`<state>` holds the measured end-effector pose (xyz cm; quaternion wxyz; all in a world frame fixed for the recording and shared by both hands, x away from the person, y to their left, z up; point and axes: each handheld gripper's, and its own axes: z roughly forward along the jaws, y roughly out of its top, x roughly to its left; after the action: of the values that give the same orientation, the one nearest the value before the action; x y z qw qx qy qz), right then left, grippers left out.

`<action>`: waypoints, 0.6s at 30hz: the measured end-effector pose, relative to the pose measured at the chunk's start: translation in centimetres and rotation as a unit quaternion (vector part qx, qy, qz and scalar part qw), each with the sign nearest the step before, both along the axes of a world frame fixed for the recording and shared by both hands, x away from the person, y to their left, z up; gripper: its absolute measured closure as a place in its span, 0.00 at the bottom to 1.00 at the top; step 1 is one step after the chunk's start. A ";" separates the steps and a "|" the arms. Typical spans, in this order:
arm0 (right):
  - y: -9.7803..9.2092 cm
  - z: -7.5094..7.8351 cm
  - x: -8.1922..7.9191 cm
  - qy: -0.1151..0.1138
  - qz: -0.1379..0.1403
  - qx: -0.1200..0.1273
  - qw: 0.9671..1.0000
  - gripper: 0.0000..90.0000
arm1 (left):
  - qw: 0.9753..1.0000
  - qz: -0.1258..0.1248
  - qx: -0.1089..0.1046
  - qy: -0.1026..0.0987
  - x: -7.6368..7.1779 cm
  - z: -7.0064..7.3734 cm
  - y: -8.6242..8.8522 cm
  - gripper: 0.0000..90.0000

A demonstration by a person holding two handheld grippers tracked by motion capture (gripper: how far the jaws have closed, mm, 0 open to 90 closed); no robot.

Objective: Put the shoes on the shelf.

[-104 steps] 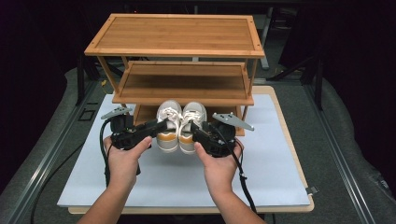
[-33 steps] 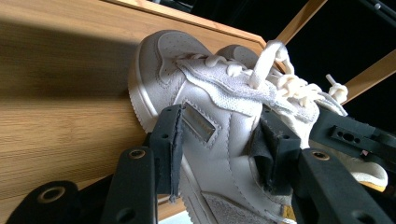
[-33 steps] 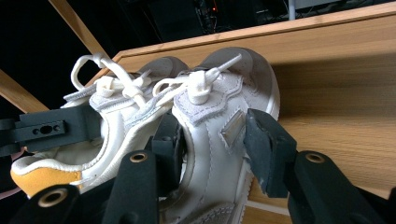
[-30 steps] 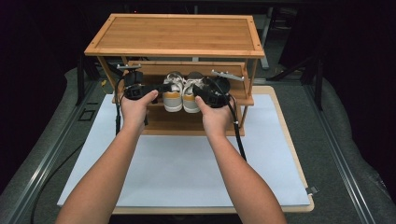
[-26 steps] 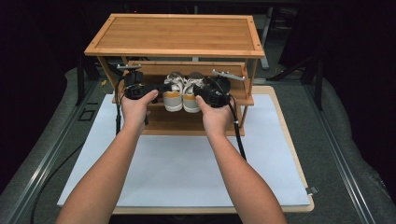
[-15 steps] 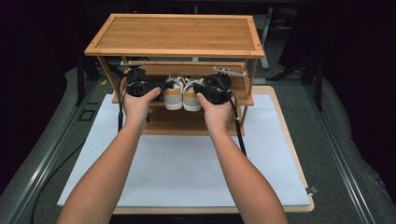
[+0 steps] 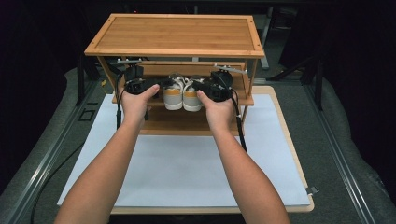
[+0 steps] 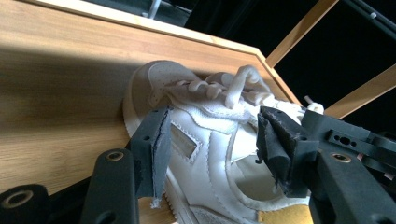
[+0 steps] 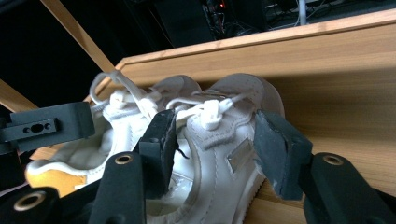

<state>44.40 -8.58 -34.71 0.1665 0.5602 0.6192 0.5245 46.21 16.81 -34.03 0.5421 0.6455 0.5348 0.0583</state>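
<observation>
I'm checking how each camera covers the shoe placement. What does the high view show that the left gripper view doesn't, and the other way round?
High view alone: the whole wooden rack with its top board, the white mat beneath, both forearms, and the right claw.

Left gripper view alone: close detail of the left shoe, its knotted laces, and the left claw with its jaws set on either side of that shoe.

Shared: the pair of white shoes on the rack's middle shelf.

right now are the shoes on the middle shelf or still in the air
Cannot tell for sure. The shoes sit level with the middle shelf, soles seemingly against the wood, yet each gripper's fingers straddle a shoe.
</observation>
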 end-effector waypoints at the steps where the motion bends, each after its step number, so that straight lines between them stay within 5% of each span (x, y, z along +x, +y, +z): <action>1: 0.0 0.0 0.0 0.000 0.000 0.000 1.000 0.54 | 1.000 0.000 0.001 0.000 0.0 0.1 0.1 0.50; 8: -0.2 0.9 -0.5 -0.006 0.009 0.000 1.000 0.54 | 1.000 -0.005 -0.004 -0.012 -0.7 0.7 0.4 0.50; 18: -1.5 1.9 -1.4 -0.024 0.010 -0.001 1.000 0.55 | 0.999 0.002 0.018 -0.026 -1.8 1.7 2.3 0.52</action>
<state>42.95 -10.09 -32.79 0.1766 0.5410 0.6215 0.5383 44.39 19.10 -32.34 0.5442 0.6522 0.5206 0.0859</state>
